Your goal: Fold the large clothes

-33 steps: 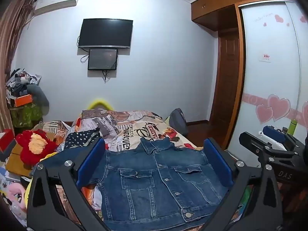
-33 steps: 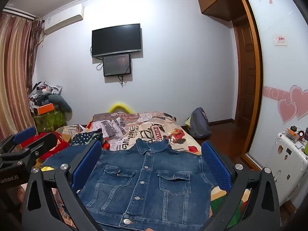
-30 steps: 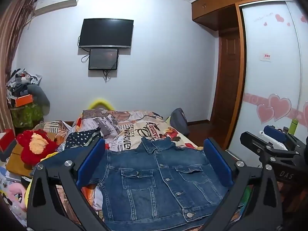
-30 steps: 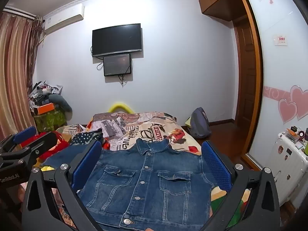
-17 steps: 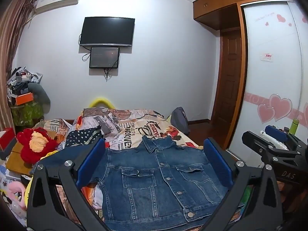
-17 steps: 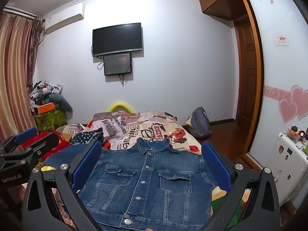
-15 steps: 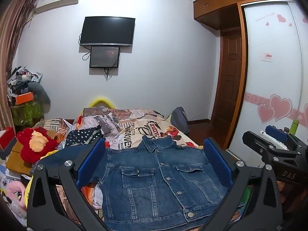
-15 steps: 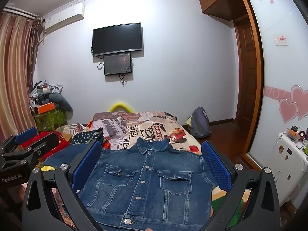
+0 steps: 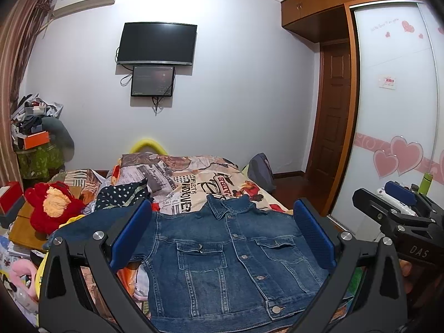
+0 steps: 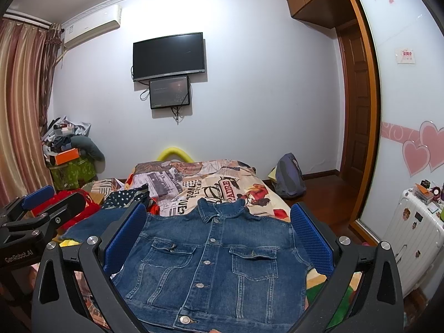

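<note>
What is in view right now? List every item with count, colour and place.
denim jacket: one, blue, spread front-up and buttoned on the bed
bedspread: one, cream with newspaper print, on the bed beyond the jacket
polka-dot cloth: one, dark with pale dots, left of the jacket
plush toy: one, red, far left
television: one, black, on the far wall
small screen: one, dark, under the television
air conditioner: one, white, high on the wall
backpack: one, grey, on the floor right of the bed
suitcase: one, white, far right
left gripper: fingers open, blue pads, above the jacket
right gripper: fingers open, blue pads, above the jacket
</note>
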The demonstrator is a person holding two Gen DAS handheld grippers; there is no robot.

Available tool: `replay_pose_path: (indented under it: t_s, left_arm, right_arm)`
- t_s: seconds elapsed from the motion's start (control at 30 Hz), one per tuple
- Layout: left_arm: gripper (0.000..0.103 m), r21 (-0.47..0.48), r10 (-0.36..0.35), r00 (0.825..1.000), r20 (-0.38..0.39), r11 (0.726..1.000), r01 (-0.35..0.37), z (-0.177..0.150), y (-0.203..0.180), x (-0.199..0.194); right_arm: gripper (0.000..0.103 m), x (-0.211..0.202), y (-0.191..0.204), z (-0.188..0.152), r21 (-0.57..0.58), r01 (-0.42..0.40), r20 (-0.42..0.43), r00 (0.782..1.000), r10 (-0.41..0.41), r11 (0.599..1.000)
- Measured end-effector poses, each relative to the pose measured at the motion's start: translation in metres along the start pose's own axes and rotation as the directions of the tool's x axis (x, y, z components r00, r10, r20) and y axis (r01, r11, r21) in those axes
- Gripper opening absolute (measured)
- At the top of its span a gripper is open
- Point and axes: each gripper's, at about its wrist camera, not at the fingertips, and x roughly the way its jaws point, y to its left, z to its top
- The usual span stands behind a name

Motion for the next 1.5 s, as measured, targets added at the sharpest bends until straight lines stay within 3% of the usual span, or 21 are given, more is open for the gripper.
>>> replay_pose_path:
  t_s: [1.5]
  left_arm:
    - [0.103, 0.001, 0.007, 1.0, -0.02, 1.0, -0.007, 0.002, -0.0021, 0.0076]
  right_arm:
    - [0.103, -0.0015, 0.0052, 0.0019, -0.002, -0.007, -0.004, 1.0, 0.007, 1.0]
